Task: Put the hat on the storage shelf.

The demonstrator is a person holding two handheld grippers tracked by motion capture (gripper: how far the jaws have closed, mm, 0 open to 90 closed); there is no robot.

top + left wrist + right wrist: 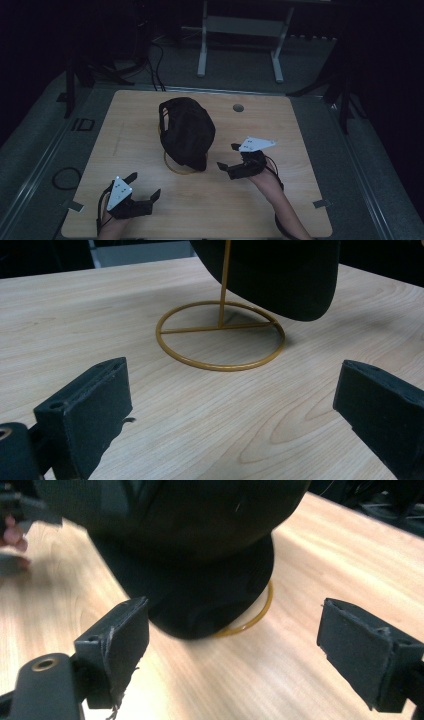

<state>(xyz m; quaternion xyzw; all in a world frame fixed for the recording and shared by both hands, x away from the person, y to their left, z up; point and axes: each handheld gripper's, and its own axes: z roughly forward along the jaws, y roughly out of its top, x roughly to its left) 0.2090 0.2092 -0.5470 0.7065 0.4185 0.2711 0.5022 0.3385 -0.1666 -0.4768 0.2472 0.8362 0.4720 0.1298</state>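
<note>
A black cap [186,131] hangs on a gold wire stand [177,170] near the middle of the wooden table [300,150]. My left gripper [145,185] rests near the front left edge, open and empty, a short way from the stand's ring. In the left gripper view the ring base [220,366] and the cap's brim [285,275] lie ahead of the spread jaws [230,400]. My right gripper [227,156] sits just right of the cap, open, with nothing between its jaws. In the right gripper view the cap [190,555] is close ahead of the right gripper [232,640], apart from it, above the ring [250,622].
A round hole [238,107] sits in the table's far right part. A white frame [202,50] stands on the floor beyond the table, and cables [65,177] lie on the floor to the left. Dark stands flank the table at both sides.
</note>
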